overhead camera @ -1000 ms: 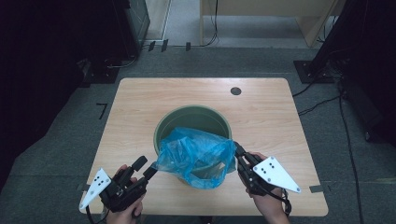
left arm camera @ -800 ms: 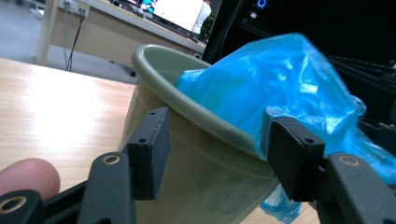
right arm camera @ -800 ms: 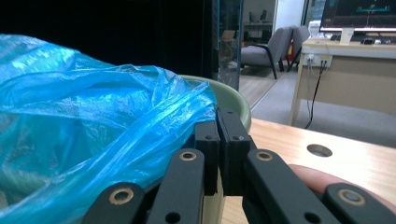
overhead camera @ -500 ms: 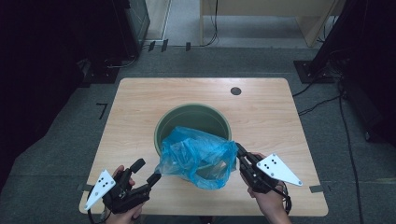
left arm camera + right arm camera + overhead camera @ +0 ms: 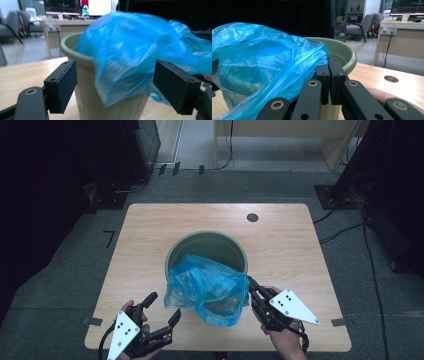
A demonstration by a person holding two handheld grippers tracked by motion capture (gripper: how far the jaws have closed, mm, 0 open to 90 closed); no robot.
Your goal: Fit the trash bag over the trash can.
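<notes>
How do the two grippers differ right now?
The left gripper stands open, its jaws just widened, and it holds nothing; the right gripper is shut on the blue bag's edge. The left sits apart from the bag; the right touches it beside the green bin. Both are black and hand-held.

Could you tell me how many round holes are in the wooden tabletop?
1: a small round hole near the table's far right corner, beyond the green bin. The bin may hide others.

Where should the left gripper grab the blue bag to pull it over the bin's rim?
Grip the bag's loose left edge hanging outside the bin, coming in level from the left. The left gripper, just opened, already faces that draped fold; the right gripper pinches the opposite side.
</notes>
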